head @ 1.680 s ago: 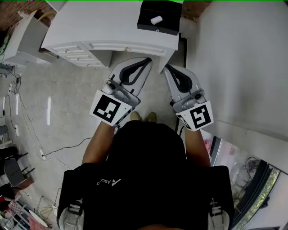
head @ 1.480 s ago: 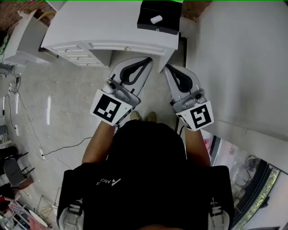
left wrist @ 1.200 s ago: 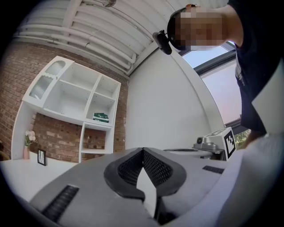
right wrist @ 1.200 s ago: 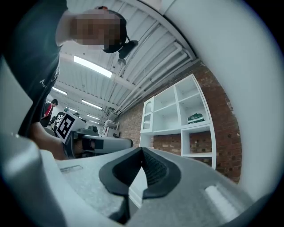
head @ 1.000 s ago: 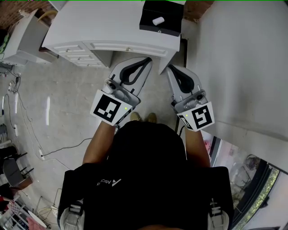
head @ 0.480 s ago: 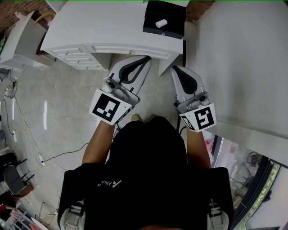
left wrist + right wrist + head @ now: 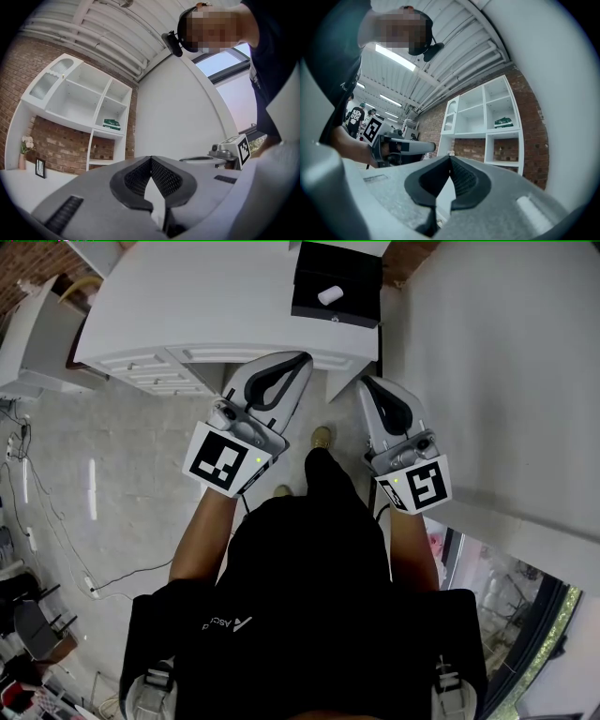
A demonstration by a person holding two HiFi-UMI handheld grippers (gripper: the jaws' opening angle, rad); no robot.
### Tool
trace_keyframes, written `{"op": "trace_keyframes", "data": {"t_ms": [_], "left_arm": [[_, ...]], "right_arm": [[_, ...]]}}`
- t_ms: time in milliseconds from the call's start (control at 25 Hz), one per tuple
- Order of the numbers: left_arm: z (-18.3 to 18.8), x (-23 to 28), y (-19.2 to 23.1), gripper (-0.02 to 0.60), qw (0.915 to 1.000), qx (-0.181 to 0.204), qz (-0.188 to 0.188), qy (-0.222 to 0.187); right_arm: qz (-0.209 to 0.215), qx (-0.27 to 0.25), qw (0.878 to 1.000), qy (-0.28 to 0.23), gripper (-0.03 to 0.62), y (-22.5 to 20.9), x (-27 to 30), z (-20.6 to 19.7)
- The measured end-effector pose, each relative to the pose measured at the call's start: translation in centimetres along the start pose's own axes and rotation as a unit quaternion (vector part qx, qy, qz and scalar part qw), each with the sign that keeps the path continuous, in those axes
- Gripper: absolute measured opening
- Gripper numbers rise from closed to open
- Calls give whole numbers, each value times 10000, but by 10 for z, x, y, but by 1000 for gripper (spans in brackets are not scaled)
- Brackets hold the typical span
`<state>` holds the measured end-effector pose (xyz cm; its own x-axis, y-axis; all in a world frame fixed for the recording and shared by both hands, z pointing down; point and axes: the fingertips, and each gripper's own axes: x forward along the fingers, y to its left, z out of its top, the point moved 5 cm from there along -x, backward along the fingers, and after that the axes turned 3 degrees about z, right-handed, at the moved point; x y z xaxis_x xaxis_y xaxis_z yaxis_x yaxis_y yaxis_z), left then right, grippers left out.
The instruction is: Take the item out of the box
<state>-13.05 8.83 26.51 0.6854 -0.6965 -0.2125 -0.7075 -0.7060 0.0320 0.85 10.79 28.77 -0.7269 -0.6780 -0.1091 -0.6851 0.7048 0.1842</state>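
While in box (image 7: pixel 349 315), item (image 7: pixel 327 295) beyond tools (image 7: pixel 304 358) (image 7: pixel 364 382)

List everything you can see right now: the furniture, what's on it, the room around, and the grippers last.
Desk: one, white, with drawers, top of the head view.
Box: one, black, on the desk's right end.
Cylindrical item: one, white, lying in the box.
Shelf unit: one, white, against a brick wall.
Packet: one, green, on a shelf of that unit.
Cable: one, dark, on the floor at left.
Shoe: one, tan, on the floor before the desk.
Left gripper: one, grey and black, shut, empty, near the desk's front.
Right gripper: one, grey and black, shut, empty, beside the left.
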Motion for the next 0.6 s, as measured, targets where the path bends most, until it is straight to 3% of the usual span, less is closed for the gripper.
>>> {"op": "trace_keyframes", "data": {"t_ms": [280, 600], "left_arm": [[-15, 55, 34, -1, 9998, 122, 14, 128], [-71, 141, 84, -1, 9956, 192, 151, 902]], "right_arm": [[-47, 65, 9999, -125, 2, -62, 32, -18], [67, 93, 9999, -24, 2, -152, 70, -50]]}}
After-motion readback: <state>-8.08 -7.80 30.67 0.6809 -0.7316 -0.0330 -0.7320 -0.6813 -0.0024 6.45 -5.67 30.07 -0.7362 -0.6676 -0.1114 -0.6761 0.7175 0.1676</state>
